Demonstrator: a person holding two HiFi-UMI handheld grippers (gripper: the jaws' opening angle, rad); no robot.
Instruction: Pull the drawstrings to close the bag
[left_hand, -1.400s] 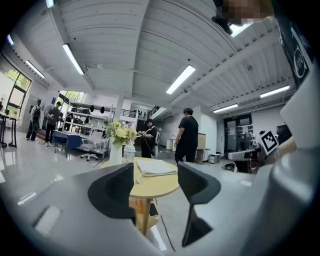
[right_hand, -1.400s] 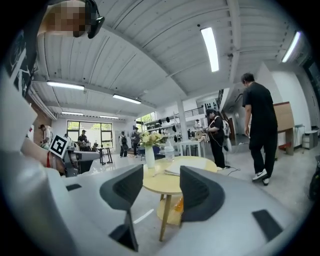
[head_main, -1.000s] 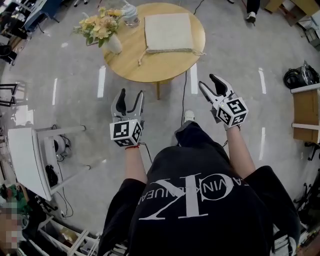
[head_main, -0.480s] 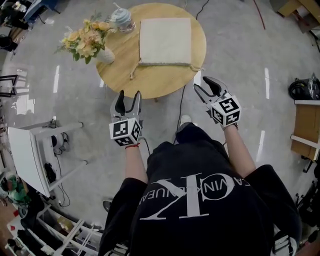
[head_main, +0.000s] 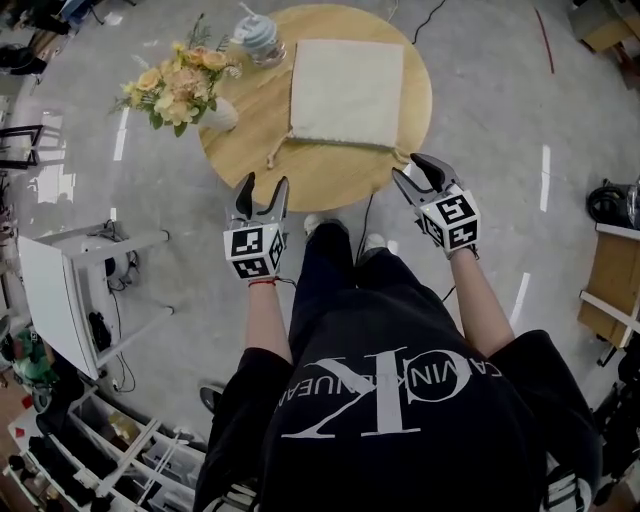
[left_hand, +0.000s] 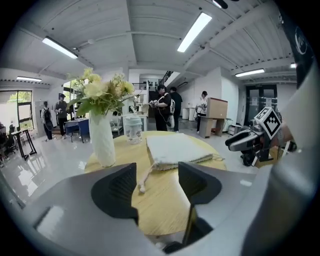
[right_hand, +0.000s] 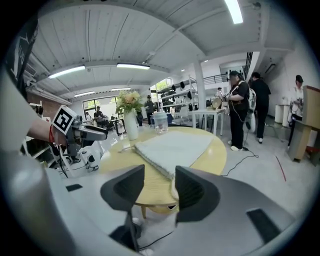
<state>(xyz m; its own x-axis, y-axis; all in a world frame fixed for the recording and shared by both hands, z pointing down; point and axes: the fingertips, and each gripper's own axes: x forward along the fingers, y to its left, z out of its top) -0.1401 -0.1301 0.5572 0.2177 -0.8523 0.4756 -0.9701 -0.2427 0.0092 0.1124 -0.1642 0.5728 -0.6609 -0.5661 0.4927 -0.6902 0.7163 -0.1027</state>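
Left gripper (head_main: 262, 186) and right gripper (head_main: 411, 168) held at near edge of table (head_main: 330, 172); both sets of fingers spread, nothing between them. Bag (head_main: 348, 92) flat at their 12 o'clock, drawstrings (head_main: 272, 151) slack at near corners. Flowers (head_main: 180, 82) at bag's 9 o'clock.

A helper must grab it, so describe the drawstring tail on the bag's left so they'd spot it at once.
On the round wooden table lies a flat cream bag. From its near left corner a pale cord trails loose across the wood, the one nearest the white flower vase.
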